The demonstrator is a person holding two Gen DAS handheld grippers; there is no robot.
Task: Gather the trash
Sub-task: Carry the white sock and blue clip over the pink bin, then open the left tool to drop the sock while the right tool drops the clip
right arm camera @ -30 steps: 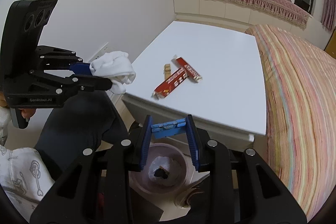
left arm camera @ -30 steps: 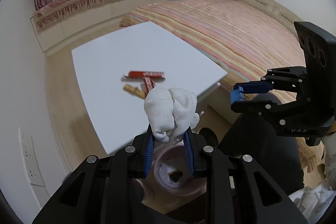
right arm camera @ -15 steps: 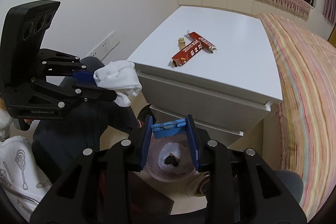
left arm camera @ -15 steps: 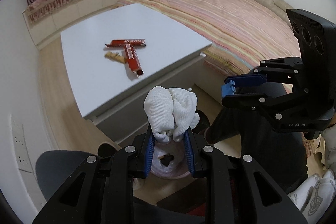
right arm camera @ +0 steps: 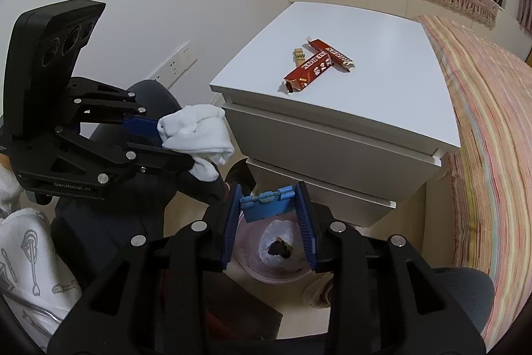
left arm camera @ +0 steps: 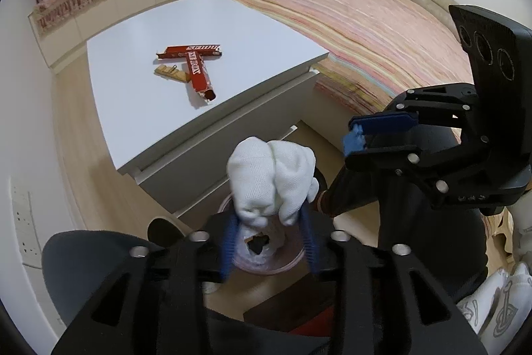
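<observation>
1. Both grippers have dropped since the earlier frames, from above the white nightstand (right arm camera: pixel 375 108) top to in front of its drawers, over the pink trash bin (right arm camera: pixel 247 266) on the floor.
2. White crumpled cloth (left arm camera: pixel 271 178) – sits between the blue pads of the left gripper (left arm camera: pixel 269 237), directly above the bin (left arm camera: pixel 292 263). Jaws are opening; the pads are blurred and stand slightly off the cloth's lower sides. From the right wrist view the cloth (right arm camera: pixel 196 128) still rests at the left gripper's (right arm camera: pixel 163 138) tips.
3. Blue plastic piece (right arm camera: pixel 267 203) – spans the gap between the fingers of the right gripper (right arm camera: pixel 269 222), high near the tips. Jaws are opening; whether the pads still press on its ends cannot be told. In the left wrist view it (left arm camera: pixel 355 140) shows at the right gripper's (left arm camera: pixel 357 138) tips.
4. Bin contents – a clear liner with a dark scrap (right arm camera: pixel 279 248) at the bottom.
5. Nightstand top – two red wrappers (left arm camera: pixel 196 65) crossed in a T, with a tan wrapper (left arm camera: pixel 171 74) lying just beside them.
6. Surroundings – striped bedspread (right arm camera: pixel 488 122) next to the nightstand, and wall sockets (right arm camera: pixel 173 64) on the white wall.
</observation>
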